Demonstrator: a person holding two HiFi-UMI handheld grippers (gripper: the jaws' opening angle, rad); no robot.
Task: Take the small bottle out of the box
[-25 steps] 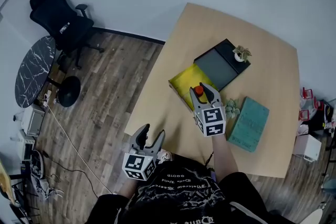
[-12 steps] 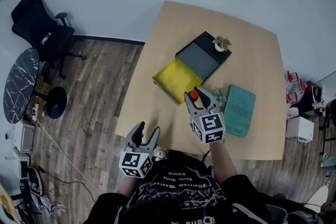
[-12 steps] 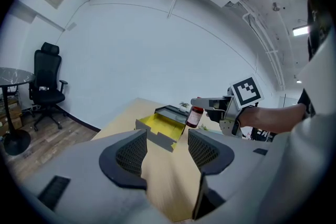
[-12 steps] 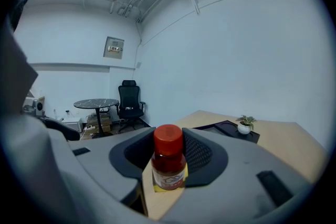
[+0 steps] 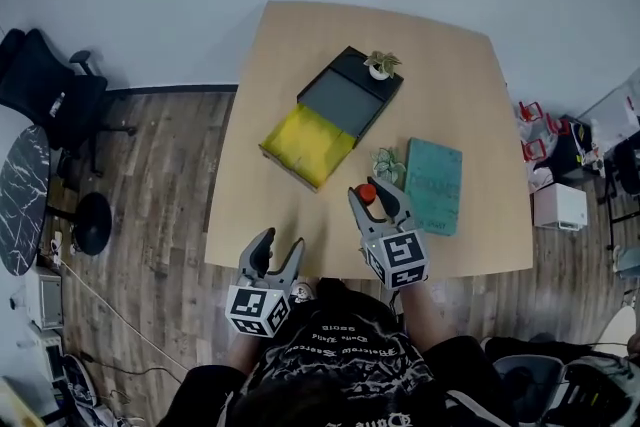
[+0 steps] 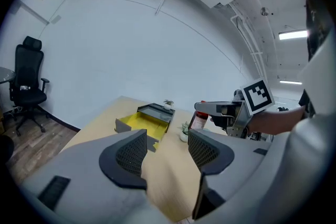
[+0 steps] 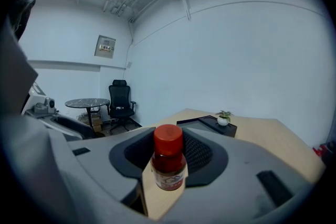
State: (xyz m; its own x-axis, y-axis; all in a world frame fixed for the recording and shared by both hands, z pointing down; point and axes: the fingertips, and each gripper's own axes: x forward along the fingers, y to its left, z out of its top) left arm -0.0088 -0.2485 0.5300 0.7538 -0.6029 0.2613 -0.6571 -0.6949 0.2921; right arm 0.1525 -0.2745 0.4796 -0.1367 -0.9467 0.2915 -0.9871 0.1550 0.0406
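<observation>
Where bottle (image 5: 367, 193) hangs, plant (image 5: 388, 165), perhaps notebook (image 5: 433, 186), near

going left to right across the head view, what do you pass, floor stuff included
black office chair → yellow box → small bottle → teal book → white box on the floor

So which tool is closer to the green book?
Right. The right tool, gripping the bottle, is just left of the book in the head view. The left tool is farther away, at the table's near edge.
</observation>
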